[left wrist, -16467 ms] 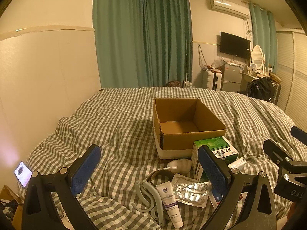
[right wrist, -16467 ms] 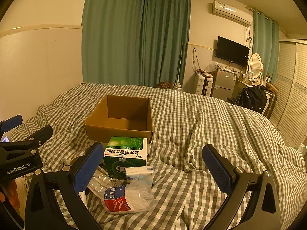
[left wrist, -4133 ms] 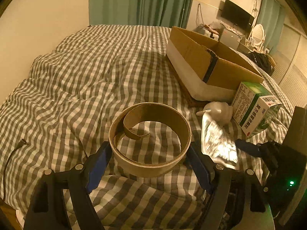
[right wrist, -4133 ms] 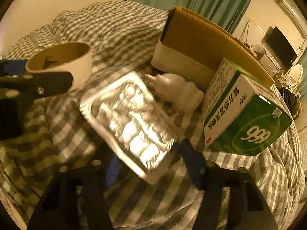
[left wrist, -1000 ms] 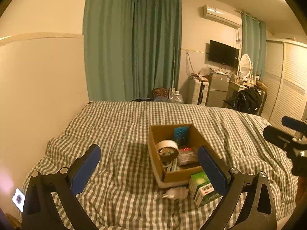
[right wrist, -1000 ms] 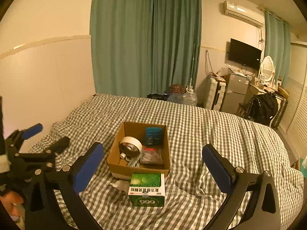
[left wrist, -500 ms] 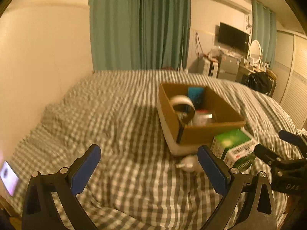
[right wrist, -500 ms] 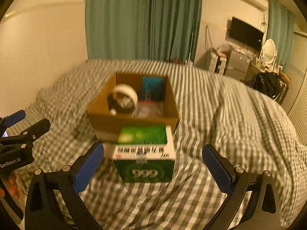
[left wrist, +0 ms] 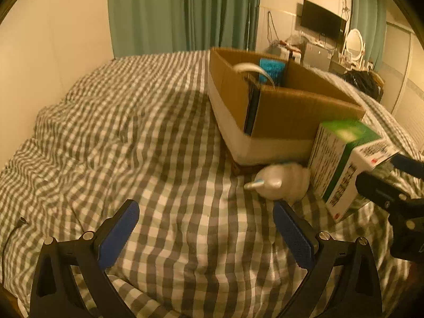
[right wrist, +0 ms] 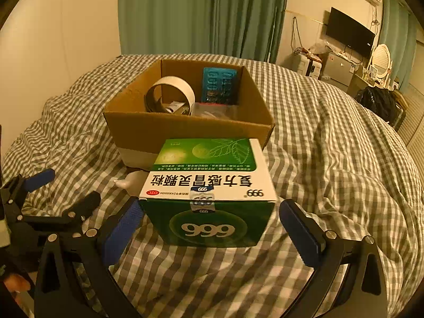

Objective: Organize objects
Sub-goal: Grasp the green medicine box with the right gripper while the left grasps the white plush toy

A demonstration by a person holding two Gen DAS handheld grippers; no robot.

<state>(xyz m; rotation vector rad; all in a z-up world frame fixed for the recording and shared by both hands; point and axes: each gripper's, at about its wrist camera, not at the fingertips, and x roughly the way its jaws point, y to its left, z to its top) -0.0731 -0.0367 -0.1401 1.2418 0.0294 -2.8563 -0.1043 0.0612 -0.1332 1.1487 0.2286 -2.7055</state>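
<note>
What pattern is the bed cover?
Grey-and-white check on the bed cover, clearest in the right wrist view.

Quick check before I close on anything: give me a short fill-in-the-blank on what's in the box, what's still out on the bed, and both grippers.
1. The tape roll lies inside the cardboard ____.
2. The green medicine box stands between the open fingers of the ____ gripper.
3. The white bottle lies on the ____, beside the medicine box.
4. The left gripper is open and holds ____.

Missing words: box; right; bed; nothing
</note>
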